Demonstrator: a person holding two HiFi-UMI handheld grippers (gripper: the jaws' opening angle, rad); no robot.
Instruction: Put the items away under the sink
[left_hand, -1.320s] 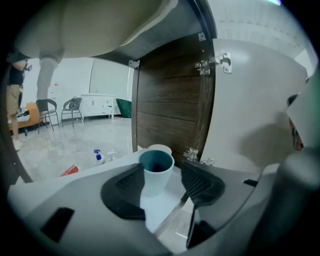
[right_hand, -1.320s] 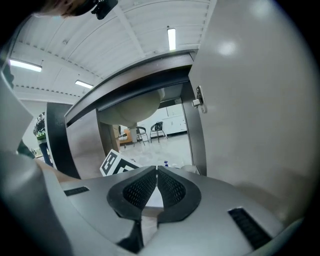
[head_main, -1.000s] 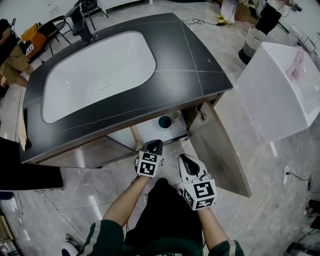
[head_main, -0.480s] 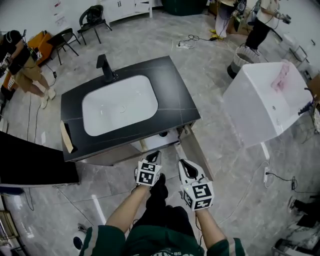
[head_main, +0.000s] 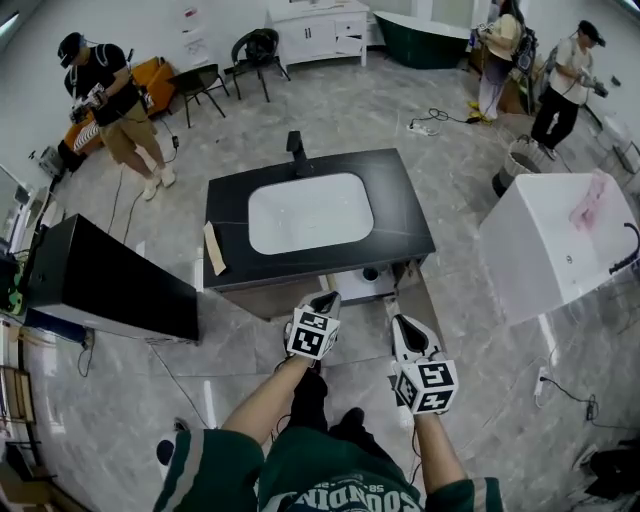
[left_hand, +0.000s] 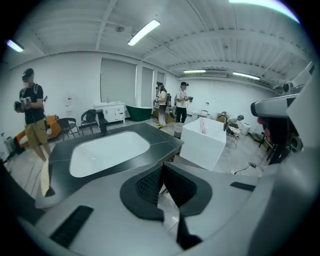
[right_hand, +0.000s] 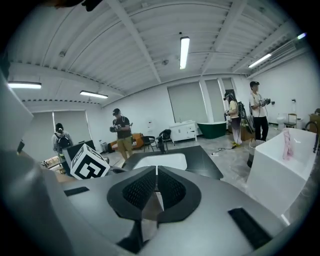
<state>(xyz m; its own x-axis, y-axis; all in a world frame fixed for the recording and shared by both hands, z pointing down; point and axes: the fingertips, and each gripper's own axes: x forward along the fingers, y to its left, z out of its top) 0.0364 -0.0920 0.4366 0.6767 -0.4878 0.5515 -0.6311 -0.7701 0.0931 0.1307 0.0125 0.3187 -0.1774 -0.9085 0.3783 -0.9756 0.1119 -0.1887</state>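
Head view: black worktop (head_main: 230, 190) with a white sink (head_main: 310, 212). Before it the left tool (head_main: 325, 298) is closed, holding nothing. In the open cabinet (head_main: 345, 290) under the sink sits a small round thing (head_main: 370, 273), perhaps a cup. Right tool (head_main: 401, 322): jaws together, empty.

Sink (head_main: 310, 212) in countertop (head_main: 402, 215); box (head_main: 550, 250) R.
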